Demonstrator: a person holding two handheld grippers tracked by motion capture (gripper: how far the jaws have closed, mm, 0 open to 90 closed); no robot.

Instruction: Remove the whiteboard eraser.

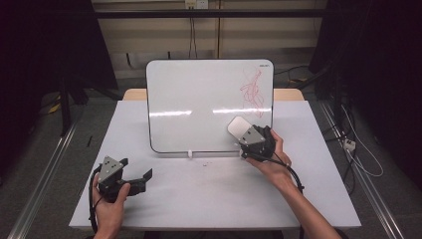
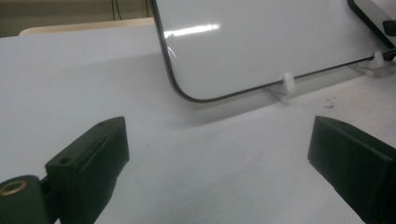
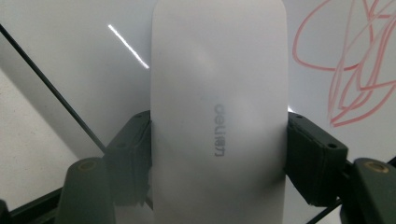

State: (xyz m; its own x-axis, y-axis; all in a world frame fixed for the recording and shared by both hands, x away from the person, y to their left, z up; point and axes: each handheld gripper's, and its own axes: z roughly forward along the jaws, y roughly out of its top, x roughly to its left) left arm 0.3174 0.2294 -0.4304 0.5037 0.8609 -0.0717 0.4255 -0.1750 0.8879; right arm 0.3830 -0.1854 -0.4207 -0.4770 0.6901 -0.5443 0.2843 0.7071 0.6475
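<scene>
A whiteboard (image 1: 199,99) stands tilted on small white feet at the middle of the table, with red scribbles (image 1: 253,92) on its right part. My right gripper (image 1: 245,133) is shut on a white eraser (image 1: 239,125), held just in front of the board's lower right area. In the right gripper view the eraser (image 3: 218,112) sits between both jaws, with the red scribbles (image 3: 355,60) to its upper right. My left gripper (image 1: 140,180) rests open near the table's front left, nothing between its jaws, pointing toward the board's lower left corner (image 2: 187,91).
The white table (image 1: 209,194) stands on a grey floor with metal rails at both sides. Cables (image 1: 358,144) lie on the floor to the right. A white foot (image 2: 288,84) props the board's bottom edge.
</scene>
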